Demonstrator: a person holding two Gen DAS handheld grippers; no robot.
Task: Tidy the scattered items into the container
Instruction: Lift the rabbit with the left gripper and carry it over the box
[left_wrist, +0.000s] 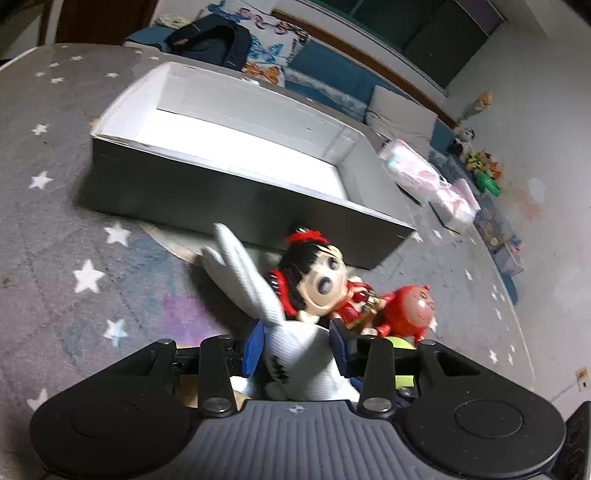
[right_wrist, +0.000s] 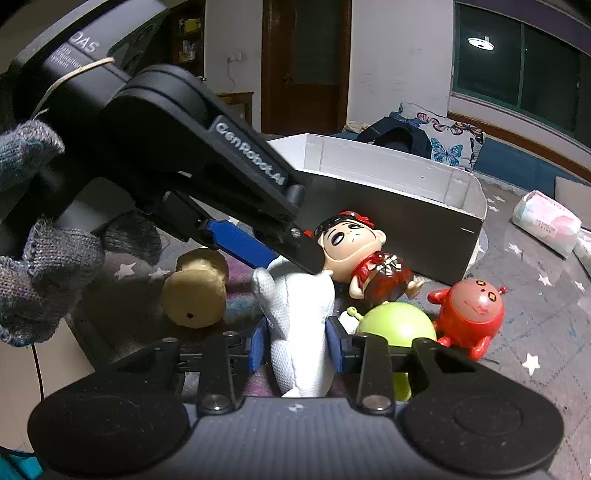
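Observation:
A white plush toy (left_wrist: 295, 347) is held between the blue pads of my left gripper (left_wrist: 297, 343). My right gripper (right_wrist: 295, 343) is shut on the same white plush toy (right_wrist: 299, 321), and the left gripper's fingers (right_wrist: 236, 240) reach down onto its upper end. A black-haired doll in red (left_wrist: 317, 284) (right_wrist: 362, 254), a red round figure (left_wrist: 410, 314) (right_wrist: 469, 310) and a green round toy (right_wrist: 397, 328) lie just beyond. The open grey box with white inside (left_wrist: 229, 192) (right_wrist: 391, 210) stands behind them and is empty.
A tan spool-shaped toy (right_wrist: 195, 288) lies on the grey star-patterned rug (left_wrist: 74, 221) to the left. Pink-and-white packs (left_wrist: 413, 170) (right_wrist: 546, 221), several small toys (left_wrist: 480, 166) and a wall stand to the right. A dark backpack (left_wrist: 210, 40) and a butterfly pillow (right_wrist: 447, 140) lie behind the box.

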